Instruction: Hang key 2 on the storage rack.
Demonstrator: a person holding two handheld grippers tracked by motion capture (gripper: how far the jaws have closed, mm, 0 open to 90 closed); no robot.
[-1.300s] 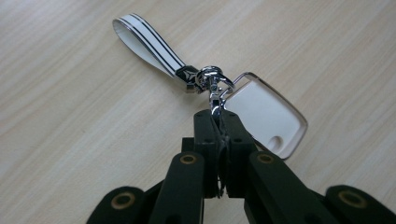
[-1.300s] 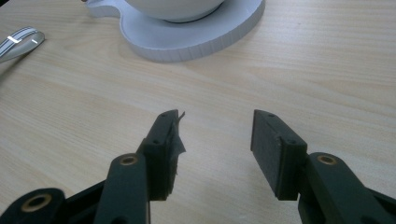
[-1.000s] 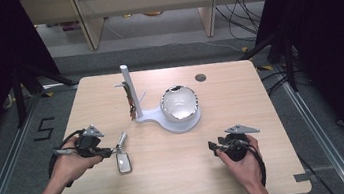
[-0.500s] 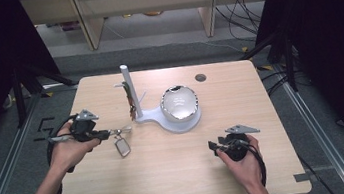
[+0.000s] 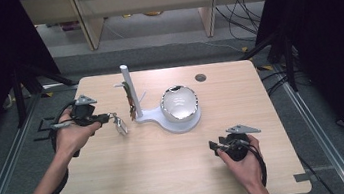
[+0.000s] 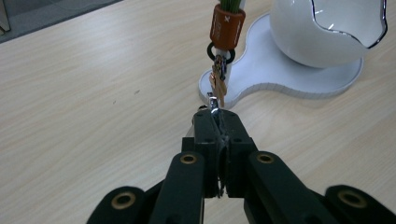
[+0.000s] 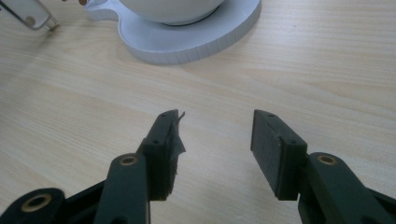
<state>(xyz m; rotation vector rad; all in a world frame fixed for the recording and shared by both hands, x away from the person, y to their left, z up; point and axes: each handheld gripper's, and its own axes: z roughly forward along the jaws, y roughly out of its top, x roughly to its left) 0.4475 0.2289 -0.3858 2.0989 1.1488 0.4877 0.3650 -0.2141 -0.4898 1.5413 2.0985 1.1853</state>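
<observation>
A small white "X" mark stands on the orange cylindrical tag (image 6: pixel 227 26) hanging at the white stand. Fainter lettering runs beside it, too small to read.

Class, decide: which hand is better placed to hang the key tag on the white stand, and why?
Left. The left gripper is shut on the key tag, right beside the white stand. The right gripper, fingers open and empty, sits near the table's front edge.

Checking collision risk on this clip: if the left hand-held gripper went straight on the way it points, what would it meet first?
Probably the keys hanging from the orange tag on the white stand. The left hand-held gripper, shut on a small keyring item, points right at them; depth is unclear.
</observation>
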